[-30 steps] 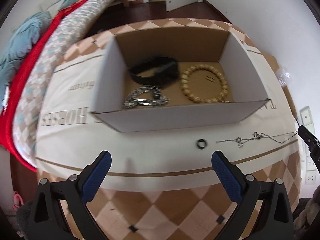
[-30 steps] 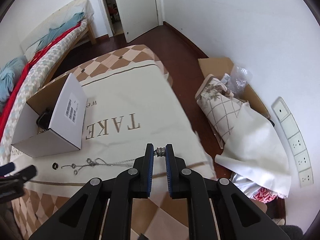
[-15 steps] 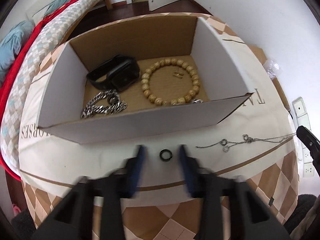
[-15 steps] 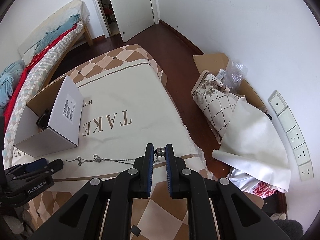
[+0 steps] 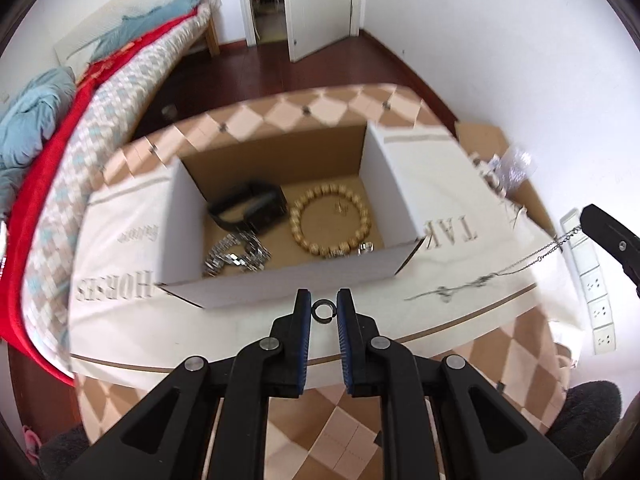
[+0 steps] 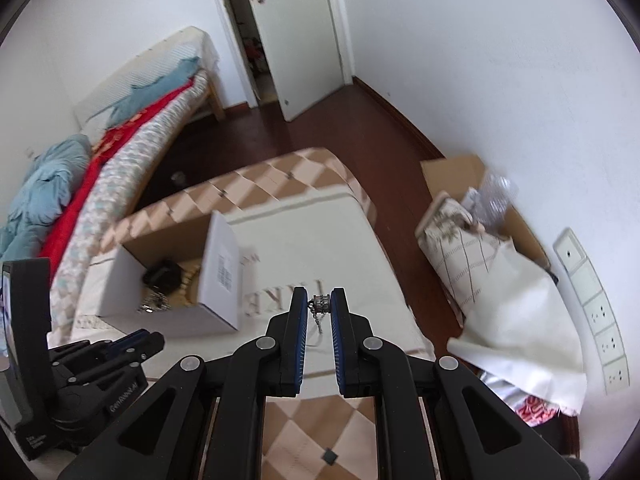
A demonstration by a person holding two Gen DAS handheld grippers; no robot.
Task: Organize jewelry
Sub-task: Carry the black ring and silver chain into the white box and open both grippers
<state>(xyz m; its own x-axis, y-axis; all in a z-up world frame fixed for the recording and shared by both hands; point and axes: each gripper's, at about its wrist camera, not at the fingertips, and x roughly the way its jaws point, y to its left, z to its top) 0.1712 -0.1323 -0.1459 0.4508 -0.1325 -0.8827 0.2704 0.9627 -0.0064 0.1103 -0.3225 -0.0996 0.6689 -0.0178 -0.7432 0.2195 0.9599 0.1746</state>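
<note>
My left gripper (image 5: 324,310) is shut on a small dark ring (image 5: 324,311), held just in front of the open cardboard box (image 5: 288,284). The box holds a black watch band (image 5: 250,210), a wooden bead bracelet (image 5: 330,220) and a silver link bracelet (image 5: 236,256). My right gripper (image 6: 321,305) is shut on the clasp end of a thin silver necklace (image 6: 321,303); its chain (image 5: 520,266) hangs from the gripper down to the cloth, right of the box.
The box stands on a table with a cream printed cloth (image 5: 440,208) over a checkered cover. A bed with red and blue bedding (image 5: 60,128) lies left. A cardboard box with bags (image 6: 480,216) sits on the floor at the right wall.
My left gripper closed from wide open onto the ring and lifted it. My right gripper raised the necklace end, so the chain now hangs off the cloth.
</note>
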